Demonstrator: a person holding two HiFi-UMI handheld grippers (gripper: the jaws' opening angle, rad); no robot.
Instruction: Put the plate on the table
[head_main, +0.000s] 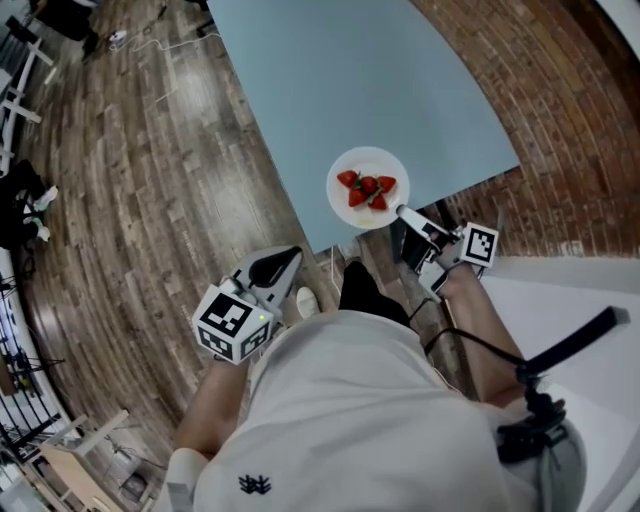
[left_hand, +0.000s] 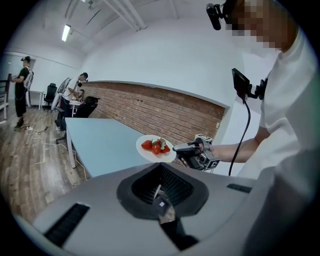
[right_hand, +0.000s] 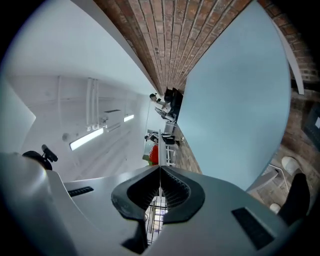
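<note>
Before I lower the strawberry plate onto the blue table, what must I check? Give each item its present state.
1. Grip: right gripper shut on the plate rim: ok.
2. Load: strawberries all lie on the plate: ok.
3. Landing spot: table bare near the plate: ok.
4. Position: plate well inside the table's near edge: not ok, it shows at the edge.
5. Gap from plate to table: cannot tell.
6. Free hand: left gripper shut, empty, off the table: ok.
</note>
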